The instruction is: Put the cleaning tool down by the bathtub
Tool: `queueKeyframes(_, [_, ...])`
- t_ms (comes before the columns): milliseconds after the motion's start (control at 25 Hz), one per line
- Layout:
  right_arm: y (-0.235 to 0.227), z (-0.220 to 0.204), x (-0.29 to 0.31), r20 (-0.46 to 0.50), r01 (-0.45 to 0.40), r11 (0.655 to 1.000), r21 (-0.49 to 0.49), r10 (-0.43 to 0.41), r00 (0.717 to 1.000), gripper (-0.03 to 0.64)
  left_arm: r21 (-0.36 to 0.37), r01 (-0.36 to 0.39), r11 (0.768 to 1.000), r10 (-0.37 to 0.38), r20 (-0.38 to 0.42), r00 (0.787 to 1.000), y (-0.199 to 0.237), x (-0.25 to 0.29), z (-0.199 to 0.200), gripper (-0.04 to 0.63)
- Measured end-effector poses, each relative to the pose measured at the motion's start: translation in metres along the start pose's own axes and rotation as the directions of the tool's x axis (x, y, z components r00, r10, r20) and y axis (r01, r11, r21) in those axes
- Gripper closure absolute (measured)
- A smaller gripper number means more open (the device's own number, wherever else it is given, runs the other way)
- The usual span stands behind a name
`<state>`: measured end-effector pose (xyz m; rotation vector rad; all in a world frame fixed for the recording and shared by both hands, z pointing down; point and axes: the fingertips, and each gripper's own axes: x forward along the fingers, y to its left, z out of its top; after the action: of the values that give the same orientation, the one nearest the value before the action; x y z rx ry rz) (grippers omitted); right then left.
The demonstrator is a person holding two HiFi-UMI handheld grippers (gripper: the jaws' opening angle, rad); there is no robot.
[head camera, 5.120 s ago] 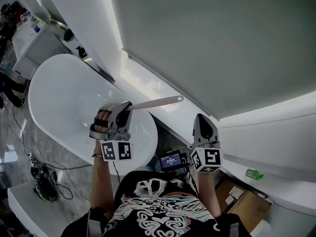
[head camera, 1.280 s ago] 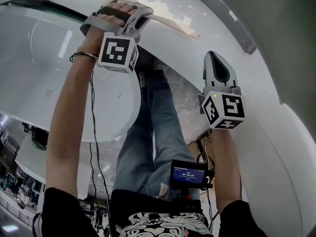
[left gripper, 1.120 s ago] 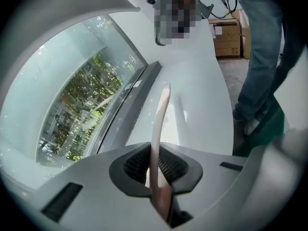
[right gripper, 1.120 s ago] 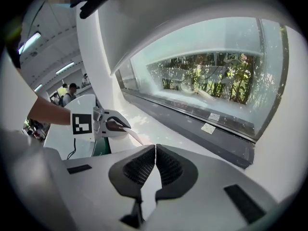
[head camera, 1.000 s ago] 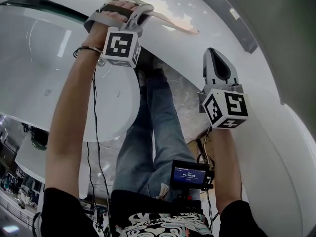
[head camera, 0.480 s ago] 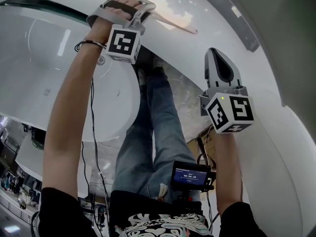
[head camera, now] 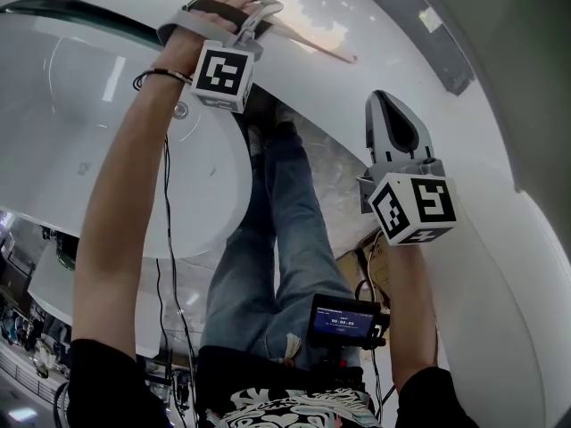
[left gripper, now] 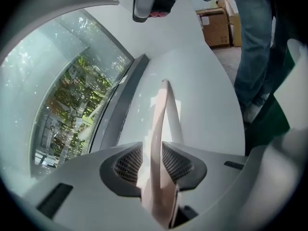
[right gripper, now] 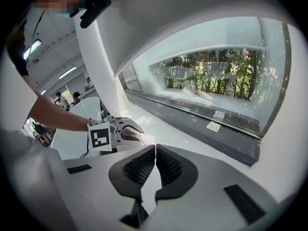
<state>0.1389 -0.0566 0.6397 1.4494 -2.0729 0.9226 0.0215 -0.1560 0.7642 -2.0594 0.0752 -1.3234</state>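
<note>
The cleaning tool (head camera: 314, 45) is a long, flat, pale pink piece. It lies on the white ledge (head camera: 419, 141) beside the bathtub (head camera: 71, 141), at the top of the head view. My left gripper (head camera: 261, 22) is at the tool's near end. In the left gripper view the tool (left gripper: 161, 119) stands on edge between the jaws of the left gripper (left gripper: 154, 150). The jaws have just been opening, and a gap shows at the left pad. My right gripper (head camera: 386, 102) hovers over the ledge to the right, shut with nothing in it (right gripper: 155, 150).
A person's legs in jeans (head camera: 285, 230) stand between the tub and the ledge. A small screen (head camera: 343, 321) hangs at the waist. A dark window frame (left gripper: 120, 105) runs along the ledge's far side. A cardboard box (left gripper: 216, 28) sits on the floor.
Since five seconds ago the tool has come down from the air onto the ledge. Over the last second the left gripper rolled slightly and the right gripper stayed put.
</note>
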Motion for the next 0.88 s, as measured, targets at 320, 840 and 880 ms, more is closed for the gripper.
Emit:
queueKeyframes(320, [0.004, 0.001, 0.002, 0.001, -0.008, 1.000, 0.002, 0.008, 1.000, 0.589, 0.034, 0.044, 0.998, -0.044, 0.012, 0.999, -0.002, -0.004, 0.007, 0.425])
queueKeyframes(840, [0.003, 0.010, -0.005, 0.035, -0.010, 1.000, 0.023, 0.009, 0.999, 0.589, -0.053, 0.028, 0.998, -0.026, 0.032, 0.999, 0.010, -0.044, 0.009, 0.425])
queueKeyframes(880, [0.002, 0.009, -0.005, 0.033, -0.009, 1.000, 0.025, 0.008, 0.999, 0.589, -0.069, 0.011, 0.998, -0.008, 0.039, 0.999, 0.013, -0.048, 0.010, 0.425])
